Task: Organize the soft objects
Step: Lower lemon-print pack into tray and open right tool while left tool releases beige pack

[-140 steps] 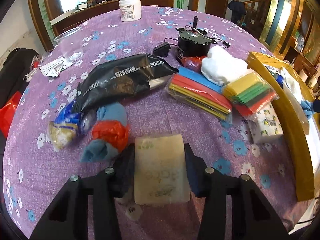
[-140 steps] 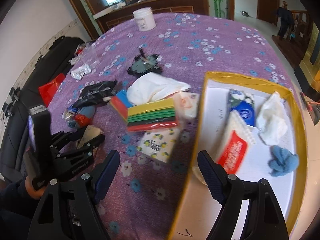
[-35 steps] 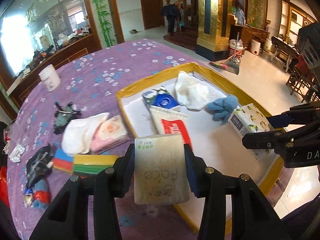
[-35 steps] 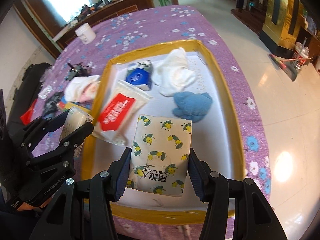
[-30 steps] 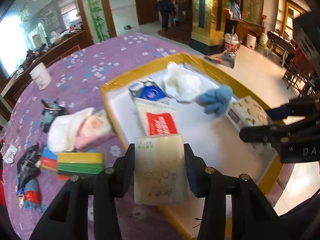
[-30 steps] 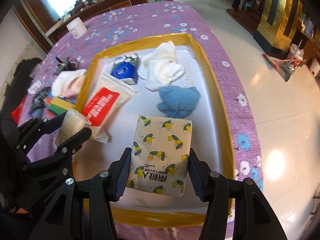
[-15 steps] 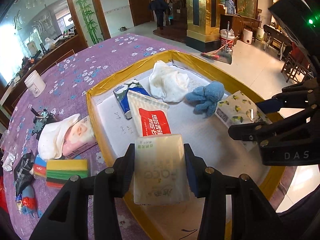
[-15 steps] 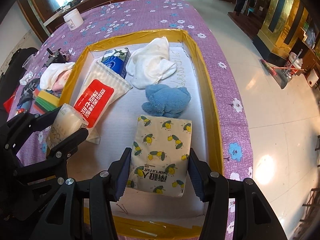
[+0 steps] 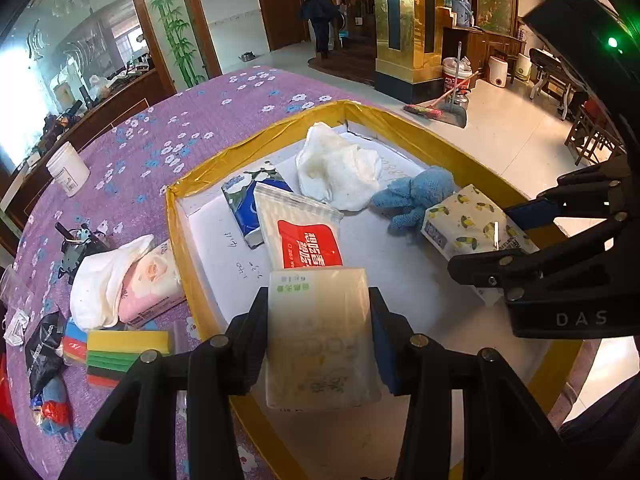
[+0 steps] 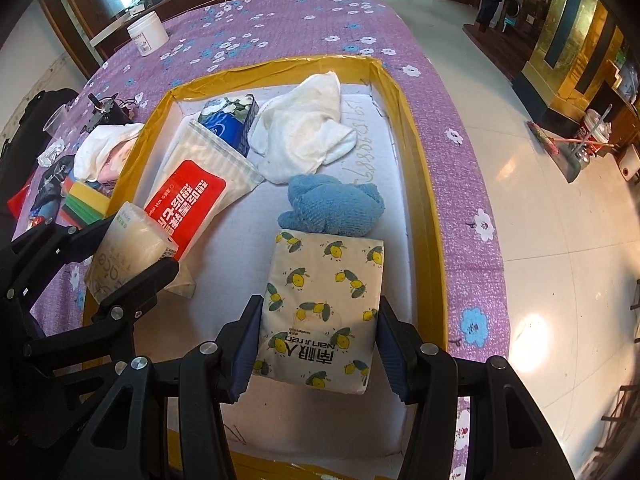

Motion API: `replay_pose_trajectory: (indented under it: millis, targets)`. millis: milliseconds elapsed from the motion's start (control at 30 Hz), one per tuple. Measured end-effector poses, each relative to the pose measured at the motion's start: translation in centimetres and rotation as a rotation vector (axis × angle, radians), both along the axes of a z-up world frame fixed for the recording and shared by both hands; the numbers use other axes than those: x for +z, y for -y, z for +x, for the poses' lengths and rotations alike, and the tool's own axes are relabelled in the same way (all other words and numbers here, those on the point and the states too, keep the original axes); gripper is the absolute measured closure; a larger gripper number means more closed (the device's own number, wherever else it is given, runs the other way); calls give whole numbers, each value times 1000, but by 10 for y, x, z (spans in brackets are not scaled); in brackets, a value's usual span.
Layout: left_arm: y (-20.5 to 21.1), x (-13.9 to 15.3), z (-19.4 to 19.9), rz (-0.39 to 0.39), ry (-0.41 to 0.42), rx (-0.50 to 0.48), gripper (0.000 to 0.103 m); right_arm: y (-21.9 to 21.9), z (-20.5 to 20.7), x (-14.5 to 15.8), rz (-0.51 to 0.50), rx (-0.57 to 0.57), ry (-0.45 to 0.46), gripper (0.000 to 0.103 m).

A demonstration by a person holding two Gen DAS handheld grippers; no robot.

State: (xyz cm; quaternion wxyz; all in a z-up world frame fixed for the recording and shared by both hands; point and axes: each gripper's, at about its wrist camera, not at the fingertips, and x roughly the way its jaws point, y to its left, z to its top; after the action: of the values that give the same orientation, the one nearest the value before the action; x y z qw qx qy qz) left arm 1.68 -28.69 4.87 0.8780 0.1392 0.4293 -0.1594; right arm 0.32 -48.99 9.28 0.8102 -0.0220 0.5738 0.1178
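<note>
Purple floral tablecloth (image 10: 280, 20), left gripper (image 9: 318, 338) fingers clamping cream tissue pack (image 9: 320, 336), right gripper (image 10: 318, 334) fingers clamping lemon-print tissue pack (image 10: 324, 312)

Towel (image 10: 304, 136) behind plush (image 10: 332, 206) in tray (image 10: 420, 184)

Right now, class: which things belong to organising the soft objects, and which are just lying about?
Job:
- tray
- lemon-print tissue pack
- pale wipes pack
- blue cloth
- white towel

Lying about:
- white jar
- broom
</note>
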Motion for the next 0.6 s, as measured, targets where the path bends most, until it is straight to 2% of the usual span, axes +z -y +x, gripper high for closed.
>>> replay_pose_trajectory:
  millis: [600]
  targets:
    - [2, 0, 3, -4, 21, -13, 58, -6, 7, -5, -30, 20, 5, 44]
